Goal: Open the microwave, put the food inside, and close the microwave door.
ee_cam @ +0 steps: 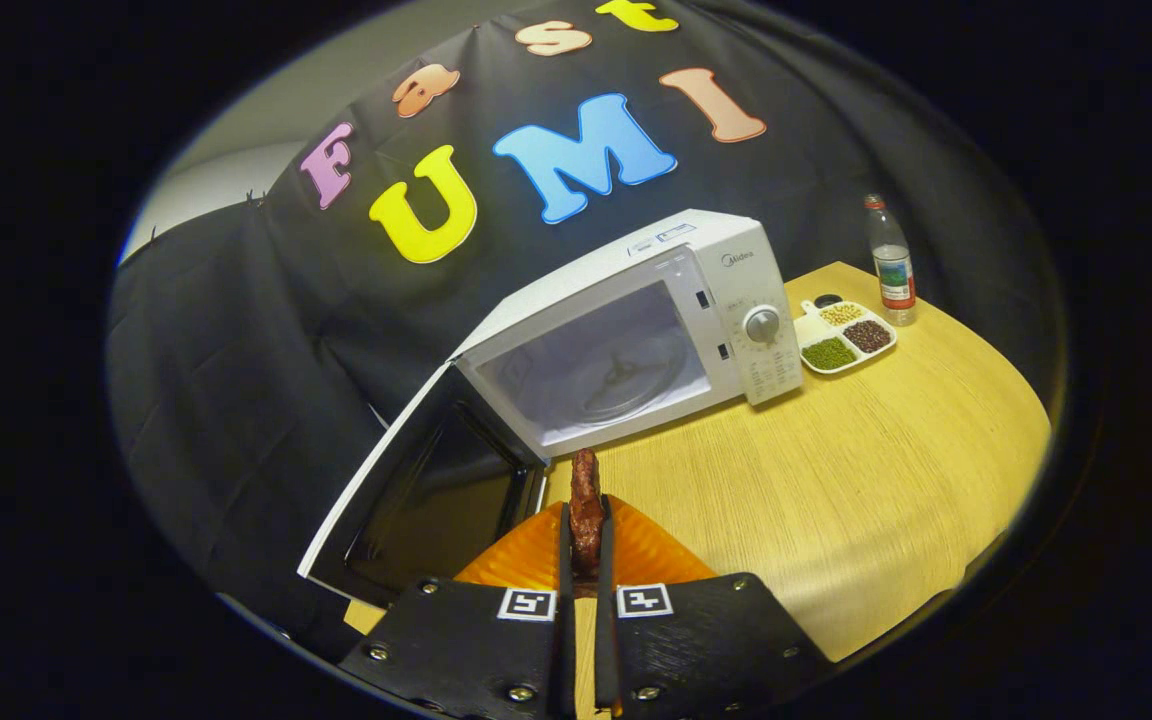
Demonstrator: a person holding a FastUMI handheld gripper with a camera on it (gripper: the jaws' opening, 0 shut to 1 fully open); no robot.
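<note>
Closest to me, the claw point(586, 545) is clenched on a brown piece of food point(586, 505), its two fingers point(565, 560) pressing on either side of it so that the top of the piece sticks up above them. Under the fingers I see an orange ribbed plate point(651, 555) lying at the near edge of the wooden surface point(856, 480); I cannot tell whether the food touches the plate or hangs just above it.

Just beyond the fingers stands the white microwave point(726, 270), set toward the far left part of the surface with its back near the black cloth wall point(236, 330). Its door point(416, 490) is swung wide open on the left hinge and reaches out toward me, its dark window pane facing up and the free edge close beside the plate. The cavity point(596, 370) is lit and I can make out the round glass turntable point(636, 385) inside. The control panel with a round dial point(762, 323) sits on the right of the opening.

To the right of the microwave, near the far right corner of the surface, lies a white divided tray point(814, 330) holding green, dark and pale grains in separate compartments. A clear plastic bottle point(891, 260) stands upright just beside it.
</note>
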